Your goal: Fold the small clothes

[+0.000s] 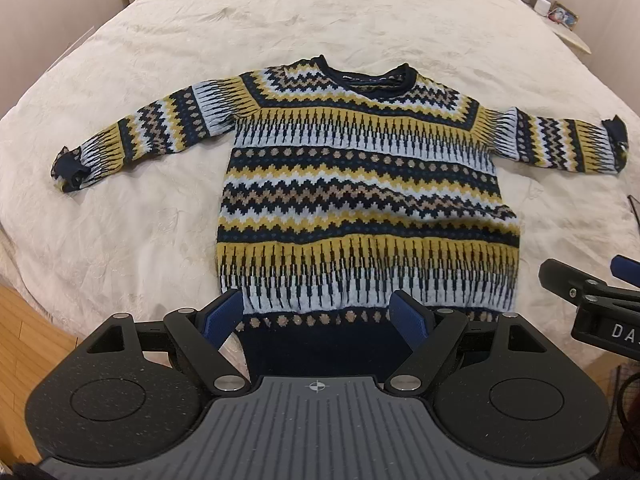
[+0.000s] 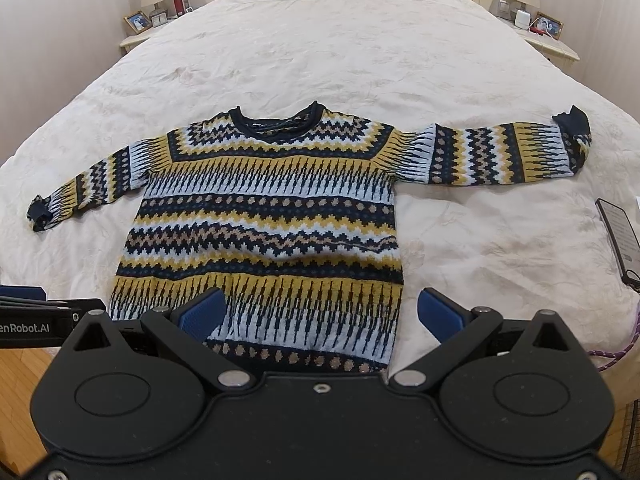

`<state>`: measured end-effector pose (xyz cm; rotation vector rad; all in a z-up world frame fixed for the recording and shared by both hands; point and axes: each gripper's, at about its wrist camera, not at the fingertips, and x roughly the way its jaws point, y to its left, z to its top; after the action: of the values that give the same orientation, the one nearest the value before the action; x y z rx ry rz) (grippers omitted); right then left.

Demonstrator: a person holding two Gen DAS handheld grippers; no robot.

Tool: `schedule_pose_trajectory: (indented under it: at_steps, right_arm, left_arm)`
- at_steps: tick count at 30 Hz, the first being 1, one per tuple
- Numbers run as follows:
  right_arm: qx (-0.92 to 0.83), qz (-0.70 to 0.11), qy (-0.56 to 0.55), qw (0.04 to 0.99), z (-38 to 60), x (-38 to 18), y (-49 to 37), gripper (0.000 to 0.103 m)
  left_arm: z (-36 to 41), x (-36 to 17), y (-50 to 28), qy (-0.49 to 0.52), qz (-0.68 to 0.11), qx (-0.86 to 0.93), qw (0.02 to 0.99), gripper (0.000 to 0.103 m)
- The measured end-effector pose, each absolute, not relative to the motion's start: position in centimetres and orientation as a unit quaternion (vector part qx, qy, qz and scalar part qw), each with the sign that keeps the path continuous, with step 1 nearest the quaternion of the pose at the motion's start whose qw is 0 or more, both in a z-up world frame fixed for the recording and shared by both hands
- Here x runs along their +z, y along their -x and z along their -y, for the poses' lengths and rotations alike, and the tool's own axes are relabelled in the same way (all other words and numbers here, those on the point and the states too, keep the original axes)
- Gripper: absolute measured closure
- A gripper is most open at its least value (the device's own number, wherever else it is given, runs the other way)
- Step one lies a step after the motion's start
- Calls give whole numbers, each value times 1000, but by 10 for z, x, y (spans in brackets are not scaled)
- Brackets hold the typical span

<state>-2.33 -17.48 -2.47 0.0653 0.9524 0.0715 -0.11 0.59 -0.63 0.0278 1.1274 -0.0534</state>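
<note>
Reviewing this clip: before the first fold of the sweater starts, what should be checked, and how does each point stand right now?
1. Sweater lies flat, front up, on the bed: ok.
2. Both sleeves spread outward, left sleeve and right sleeve: ok.
3. Left gripper open, holding nothing, above the hem: ok.
4. Right gripper open, holding nothing: ok.
5. Phone lies apart from the right sleeve, but near the fold area: ok, watch it.
6. Slight wrinkles on the sweater's lower right: not ok.

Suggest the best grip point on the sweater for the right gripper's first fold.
Probably the right sleeve's navy cuff, approached from the outer side. The sweater lies flat with sleeves spread, and that cuff's ruffled free edge offers the open right gripper fingers something to pinch.
</note>
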Motion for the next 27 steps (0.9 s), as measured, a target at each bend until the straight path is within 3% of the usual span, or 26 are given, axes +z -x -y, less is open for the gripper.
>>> schedule_pose_trajectory:
  at_steps: [27]
  right_arm:
    - [40,-464,-35,884,173,-28,16,1]
  left_arm:
    - [-6,-10,-10,-11,-544,-25,839,23]
